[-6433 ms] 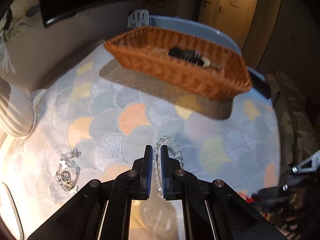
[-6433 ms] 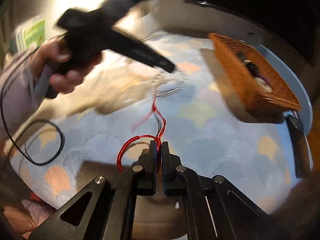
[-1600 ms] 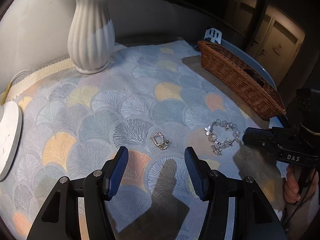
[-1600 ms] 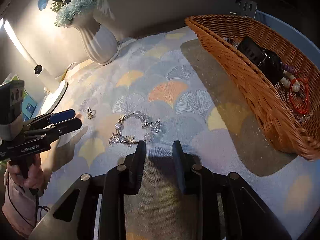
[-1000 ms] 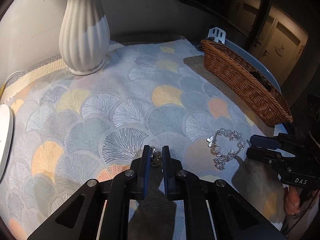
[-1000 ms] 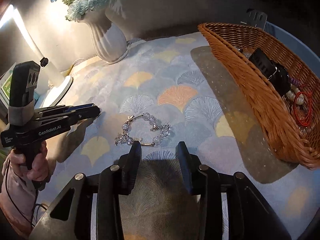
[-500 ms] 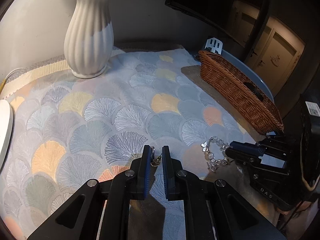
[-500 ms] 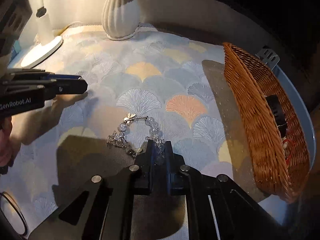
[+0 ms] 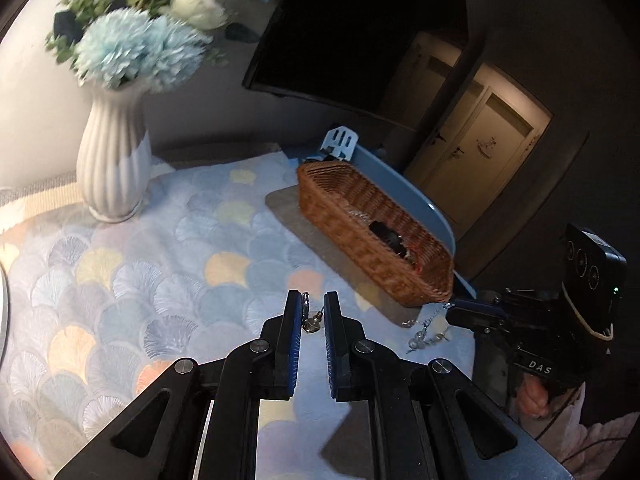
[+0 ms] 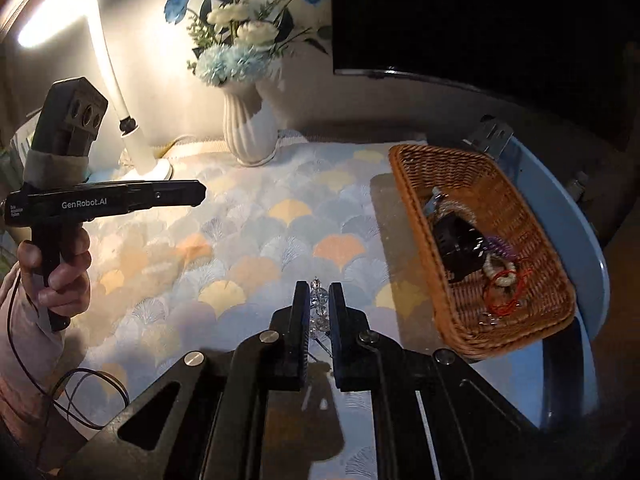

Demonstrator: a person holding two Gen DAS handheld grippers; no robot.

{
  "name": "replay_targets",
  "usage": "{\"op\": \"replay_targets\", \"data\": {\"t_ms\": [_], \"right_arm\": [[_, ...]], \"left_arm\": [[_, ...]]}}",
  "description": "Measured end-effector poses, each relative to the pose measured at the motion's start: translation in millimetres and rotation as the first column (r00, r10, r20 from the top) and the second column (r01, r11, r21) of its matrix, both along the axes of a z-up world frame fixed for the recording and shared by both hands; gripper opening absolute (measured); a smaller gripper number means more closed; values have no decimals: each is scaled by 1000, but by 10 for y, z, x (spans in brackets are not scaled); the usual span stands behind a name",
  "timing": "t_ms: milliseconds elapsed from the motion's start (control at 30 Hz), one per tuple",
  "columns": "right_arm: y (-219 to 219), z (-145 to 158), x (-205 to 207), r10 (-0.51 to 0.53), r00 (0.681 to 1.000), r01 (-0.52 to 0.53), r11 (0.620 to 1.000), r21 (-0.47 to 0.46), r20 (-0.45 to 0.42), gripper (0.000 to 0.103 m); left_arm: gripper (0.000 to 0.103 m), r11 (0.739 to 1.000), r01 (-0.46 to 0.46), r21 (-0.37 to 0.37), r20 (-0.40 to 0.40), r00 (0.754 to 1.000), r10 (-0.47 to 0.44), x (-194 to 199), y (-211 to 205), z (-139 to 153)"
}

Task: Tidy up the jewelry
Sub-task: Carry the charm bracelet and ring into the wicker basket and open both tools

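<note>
The left gripper [image 9: 311, 312] was built of black angular links fastened with round silver screws, its jaws lined with blue pads. "GenRobot.AI" was printed in white along its side, and a grey three-lens camera block was mounted on top. The right gripper [image 10: 319, 304] was made alike, marked "DAS". Thin black cables were trailed beside a pinkish sleeve.

Left gripper [image 9: 312, 312]: we hold it raised, jaws clamped (narrow gap). Right gripper [image 10: 319, 304]: raised, jaws likewise clamped.
</note>
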State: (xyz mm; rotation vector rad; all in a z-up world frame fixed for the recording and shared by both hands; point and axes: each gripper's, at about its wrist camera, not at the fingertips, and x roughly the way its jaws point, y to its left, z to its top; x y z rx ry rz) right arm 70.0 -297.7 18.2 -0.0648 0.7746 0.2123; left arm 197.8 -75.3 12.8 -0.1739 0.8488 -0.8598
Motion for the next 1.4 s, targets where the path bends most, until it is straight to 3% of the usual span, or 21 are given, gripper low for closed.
{"op": "replay_targets", "data": {"t_ms": [233,467,600,833,1000,1133,1200,1333,1400], "right_arm": [[-595,390,72,-112,991,111,993,27,67,11],[-1205,554,440,-222,972,219,975,43,82,11],[-1439,460,799,-260,964,256,965,65,55,11],[-1553,88,1533,-261,965,263,961,90,-38,10],[-1641,-109,1758,-285,956,292,952,97,-74,11],[-1796,-218,1786,-321,939,336,933,129,-124,13],[-1875,-234,1724,-327,934,347,925,154,-144,13],[-1863,-110,1493,-351,929,365,921,137,-114,16],[-1791,18,1318,-347,934,356,924,139,-86,22]], "left_arm": [[11,997,77,-15,28,997,-77,43,-509,438],[11,991,135,28,44,990,-136,343,-1281,608],[11,987,151,61,22,988,-152,613,-1743,505],[11,985,130,113,-42,991,-126,1074,-2277,77],[11,983,130,127,-62,990,-123,1218,-2419,-187],[11,986,140,91,-119,984,-129,1299,-2447,-307],[14,987,156,39,-169,975,-147,1311,-2398,-326],[42,991,134,20,-173,977,-128,1250,-2257,-225],[46,993,121,5,-158,980,-119,1161,-2145,-103]]}}
